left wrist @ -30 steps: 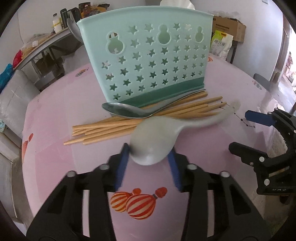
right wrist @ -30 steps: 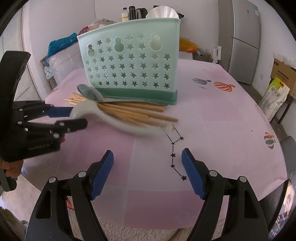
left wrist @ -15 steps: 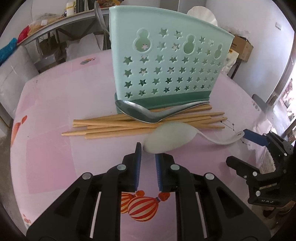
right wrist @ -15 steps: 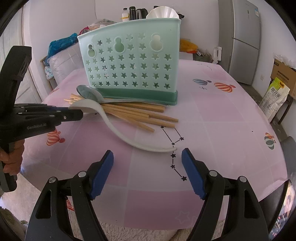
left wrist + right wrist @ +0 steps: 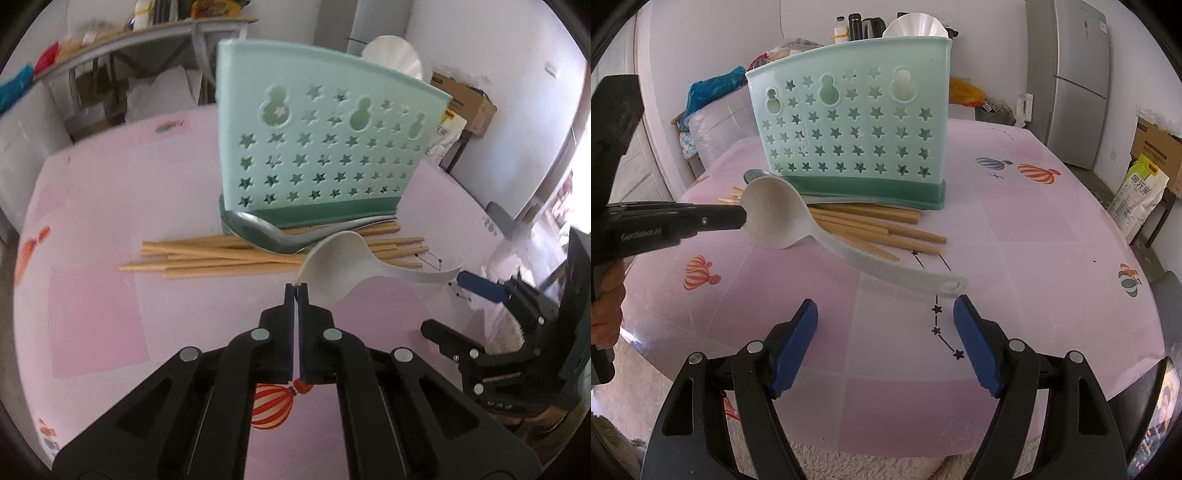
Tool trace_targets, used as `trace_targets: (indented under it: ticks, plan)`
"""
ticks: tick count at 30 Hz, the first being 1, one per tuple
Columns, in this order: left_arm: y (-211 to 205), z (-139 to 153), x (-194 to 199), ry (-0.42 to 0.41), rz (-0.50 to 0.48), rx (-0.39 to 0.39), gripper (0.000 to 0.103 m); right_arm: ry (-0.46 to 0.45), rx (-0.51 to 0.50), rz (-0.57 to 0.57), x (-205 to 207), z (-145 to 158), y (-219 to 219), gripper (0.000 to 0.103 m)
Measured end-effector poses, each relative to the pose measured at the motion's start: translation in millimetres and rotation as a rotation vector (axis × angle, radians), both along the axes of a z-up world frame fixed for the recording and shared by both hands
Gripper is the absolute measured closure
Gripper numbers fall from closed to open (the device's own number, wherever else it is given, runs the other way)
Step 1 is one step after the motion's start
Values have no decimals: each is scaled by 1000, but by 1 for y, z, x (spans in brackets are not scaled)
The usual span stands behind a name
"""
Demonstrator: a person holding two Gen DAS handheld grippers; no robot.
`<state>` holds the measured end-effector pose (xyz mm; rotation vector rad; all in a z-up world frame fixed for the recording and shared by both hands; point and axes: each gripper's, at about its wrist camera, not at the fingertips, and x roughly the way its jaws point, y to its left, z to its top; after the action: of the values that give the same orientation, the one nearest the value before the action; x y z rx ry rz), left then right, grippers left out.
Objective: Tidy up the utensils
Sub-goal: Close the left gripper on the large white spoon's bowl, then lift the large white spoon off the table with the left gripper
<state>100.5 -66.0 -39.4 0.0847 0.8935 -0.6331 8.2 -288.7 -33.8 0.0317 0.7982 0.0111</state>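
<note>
Fingers (image 5: 289, 325) of our left gripper (image 5: 296, 286) are pressed together on the thin rim of the white ladle's (image 5: 347, 264) bowl, having just closed there, so we hold the ladle by its edge alone, bowl tilted up off the table (image 5: 1034, 236) and the handle reaching toward the near right edge. In the right wrist view the handle's tip (image 5: 955, 286) appears to rest on or just above the pink cloth, directly ahead of our right gripper (image 5: 886, 345), whose blue pads stand wide apart with nothing between them. We judge the main risk to be this pinch: a smooth, curved lip gives the pads little purchase, and the long handle could lever the ladle round or out of the grip if we lift quickly. Beyond the ladle, the wooden chopsticks (image 5: 221, 258) lie in a loose bundle across the middle of the table, with the metal spoon (image 5: 273, 238) resting on them against the base of the mint utensil holder (image 5: 317, 147). A swinging ladle handle could sweep the chopsticks apart or knock the spoon. Farther still, the holder stands upright but light-looking; a ladle dropped in at an angle might tip it toward the far edge.
</note>
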Motion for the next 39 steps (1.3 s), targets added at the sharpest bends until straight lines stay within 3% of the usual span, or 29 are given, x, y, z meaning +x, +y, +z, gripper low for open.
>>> trace_targets:
  ticks: [4, 13, 22, 24, 28, 39]
  plan:
    - [6, -6, 9, 102, 18, -88, 100, -1, 0, 0, 0, 0, 0, 29]
    - [11, -21, 21, 234, 57, -183, 84, -1, 2, -1, 0, 0, 0, 29]
    - [19, -25, 35, 298, 128, -269, 87, -2, 0, -1, 0, 0, 1, 29]
    - [20, -26, 36, 302, 133, -268, 88, -3, -1, -1, 0, 0, 1, 29]
    - [19, -28, 34, 312, 135, -266, 100, -3, 1, -1, 0, 0, 0, 29]
    - [53, -18, 18, 297, 220, -170, 100, -47, 47, -10, -7, 10, -5, 29]
